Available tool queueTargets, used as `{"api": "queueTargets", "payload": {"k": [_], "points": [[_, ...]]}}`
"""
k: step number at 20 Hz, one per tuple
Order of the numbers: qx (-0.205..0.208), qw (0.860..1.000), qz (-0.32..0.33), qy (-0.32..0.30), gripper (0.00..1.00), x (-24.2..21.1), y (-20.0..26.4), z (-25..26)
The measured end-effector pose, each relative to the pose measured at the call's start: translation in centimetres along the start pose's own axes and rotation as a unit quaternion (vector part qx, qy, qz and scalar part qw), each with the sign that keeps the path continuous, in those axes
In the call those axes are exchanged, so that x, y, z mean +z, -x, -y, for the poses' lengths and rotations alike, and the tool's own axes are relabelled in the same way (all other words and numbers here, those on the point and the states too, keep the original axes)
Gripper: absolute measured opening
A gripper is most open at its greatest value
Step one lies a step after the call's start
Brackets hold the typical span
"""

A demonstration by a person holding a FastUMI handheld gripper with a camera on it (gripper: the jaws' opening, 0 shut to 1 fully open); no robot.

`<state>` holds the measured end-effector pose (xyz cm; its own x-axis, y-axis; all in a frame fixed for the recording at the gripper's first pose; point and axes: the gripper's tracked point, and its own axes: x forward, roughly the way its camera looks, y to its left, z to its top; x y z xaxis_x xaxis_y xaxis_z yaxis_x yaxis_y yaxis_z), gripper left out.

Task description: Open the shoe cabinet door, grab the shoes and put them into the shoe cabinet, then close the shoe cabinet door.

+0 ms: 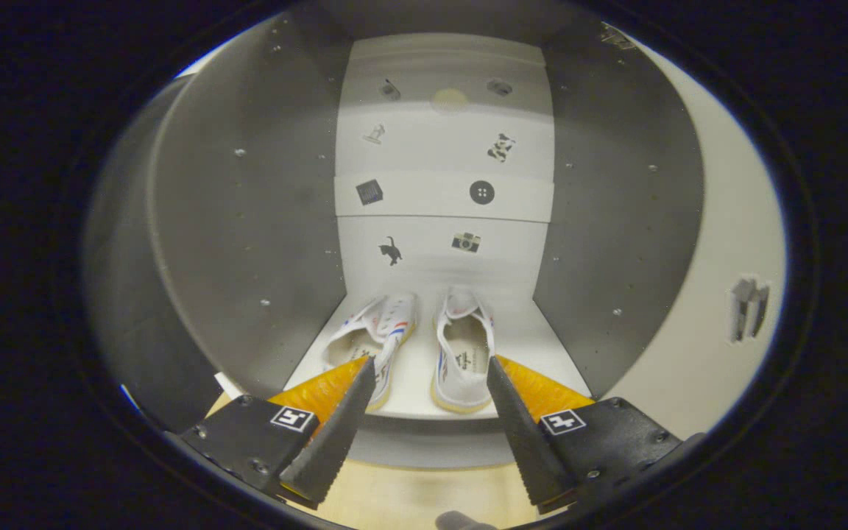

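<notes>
White laminate lines the cabinet (439, 147), which stands open ahead of the gripper (430, 375), its grey side walls spreading left and right and small picture stickers (481, 192) dotting the back panel. The door (711, 294) looks to be the pale panel swung out on the right, with a handle (749, 308) on it. Both shoes (461, 350) sit side by side on the bottom shelf (409, 383), toes toward the back, heels near the front edge. The left shoe lies just beyond the left finger, and the right shoe just beyond the gap, nearer the right finger. The fingers are spread wide apart with nothing between them, short of the shelf's front edge.

By this showing, opening the door and putting the shoes in are done. What is left, I judge, is swinging the door shut.
</notes>
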<state>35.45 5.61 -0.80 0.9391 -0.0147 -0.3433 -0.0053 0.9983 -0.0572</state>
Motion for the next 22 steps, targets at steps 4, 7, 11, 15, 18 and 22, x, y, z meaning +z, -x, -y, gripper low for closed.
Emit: {"api": "queueTargets", "payload": {"k": [4, 7, 11, 15, 18, 22], "points": [[0.011, 1.0, 0.017, 0.008, 0.97, -1.7, 6.6, -0.9], [0.015, 0.999, 0.031, 0.012, 0.97, -2.9, 12.5, -1.1], [0.029, 0.997, 0.077, 0.013, 0.97, -3.2, 20.9, -1.2], [0.037, 0.995, 0.096, -0.002, 1.0, -4.2, 28.6, 0.1], [0.027, 0.993, 0.114, 0.0, 1.0, -4.7, 34.0, 2.3], [0.009, 0.991, 0.13, -0.013, 1.0, -5.3, 39.3, 6.5]]}}
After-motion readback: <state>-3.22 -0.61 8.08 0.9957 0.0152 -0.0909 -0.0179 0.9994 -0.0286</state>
